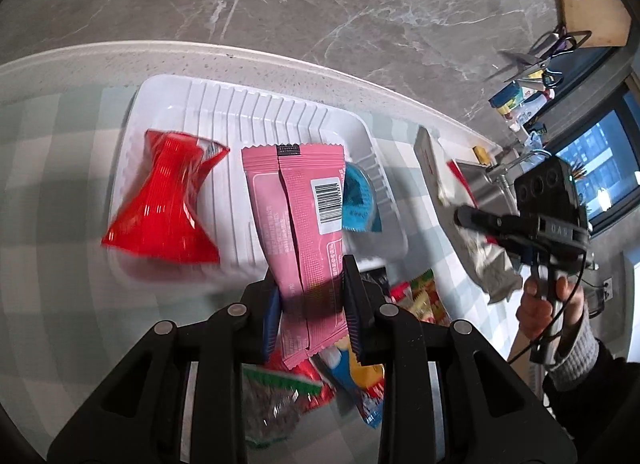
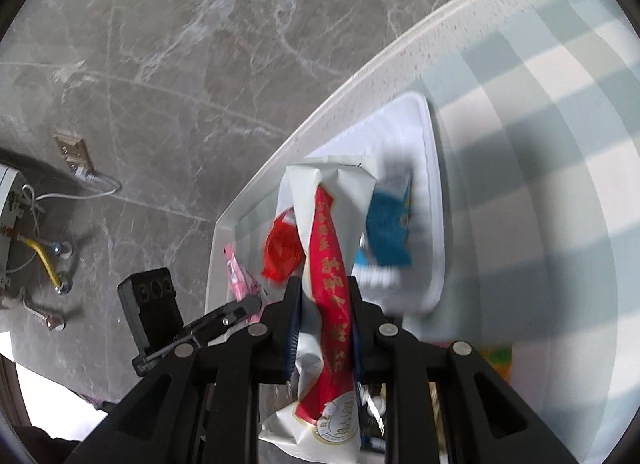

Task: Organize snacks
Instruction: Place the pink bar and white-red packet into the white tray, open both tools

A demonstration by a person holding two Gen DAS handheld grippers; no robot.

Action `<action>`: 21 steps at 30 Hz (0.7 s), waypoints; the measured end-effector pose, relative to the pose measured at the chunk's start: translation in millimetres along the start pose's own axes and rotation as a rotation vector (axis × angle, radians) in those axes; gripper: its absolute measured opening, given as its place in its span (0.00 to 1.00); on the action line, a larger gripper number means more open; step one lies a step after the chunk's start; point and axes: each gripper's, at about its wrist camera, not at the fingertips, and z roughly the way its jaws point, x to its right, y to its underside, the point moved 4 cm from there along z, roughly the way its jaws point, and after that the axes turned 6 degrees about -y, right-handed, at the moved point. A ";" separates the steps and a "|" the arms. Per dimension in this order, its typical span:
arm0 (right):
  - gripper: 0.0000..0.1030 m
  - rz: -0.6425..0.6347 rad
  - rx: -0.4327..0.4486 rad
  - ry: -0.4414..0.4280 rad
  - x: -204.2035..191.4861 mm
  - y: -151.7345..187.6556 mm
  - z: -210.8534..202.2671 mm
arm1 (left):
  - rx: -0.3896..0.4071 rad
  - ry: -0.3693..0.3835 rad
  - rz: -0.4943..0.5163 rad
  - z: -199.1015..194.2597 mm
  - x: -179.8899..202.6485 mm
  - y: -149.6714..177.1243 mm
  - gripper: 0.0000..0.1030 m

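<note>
Our right gripper clamped on white packet with red stripe. Beyond it white tray on checked cloth, holding red wrapper and blue packet. We see left gripper at left holding pink packet. Heavy blur.

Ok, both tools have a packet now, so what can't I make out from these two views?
- Blue packet in the white tray: left wrist view, mostly hidden behind the pink packet; blurred in the right wrist view.
- Pile of snacks under the left tool: covered by its arms.
- White-and-red packet: print too blurred to read; its lower end is cut off behind the right tool.
</note>
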 end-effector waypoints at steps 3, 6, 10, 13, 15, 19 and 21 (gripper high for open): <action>0.21 -0.007 -0.004 0.025 5.1 -21.0 10.7 | -0.008 -0.011 0.011 10.6 -2.6 -15.6 0.24; 0.21 -0.014 -0.009 0.047 10.3 -35.4 19.2 | -0.013 -0.025 0.019 21.6 -5.3 -31.5 0.24; 0.22 -0.016 -0.012 0.077 17.2 -52.5 32.0 | -0.018 -0.035 0.023 35.3 -7.7 -46.7 0.25; 0.22 -0.026 -0.016 0.105 20.1 -60.7 41.4 | -0.022 -0.048 0.025 45.6 -10.2 -56.6 0.25; 0.24 -0.029 -0.015 0.118 22.2 -64.7 46.0 | -0.025 -0.069 0.027 53.6 -10.9 -63.0 0.25; 0.43 -0.073 -0.001 0.195 25.2 -71.8 52.8 | -0.037 -0.127 0.024 73.5 -14.5 -73.2 0.26; 0.53 -0.095 0.010 0.218 23.1 -72.7 52.8 | -0.037 -0.145 0.022 79.9 -16.5 -77.0 0.27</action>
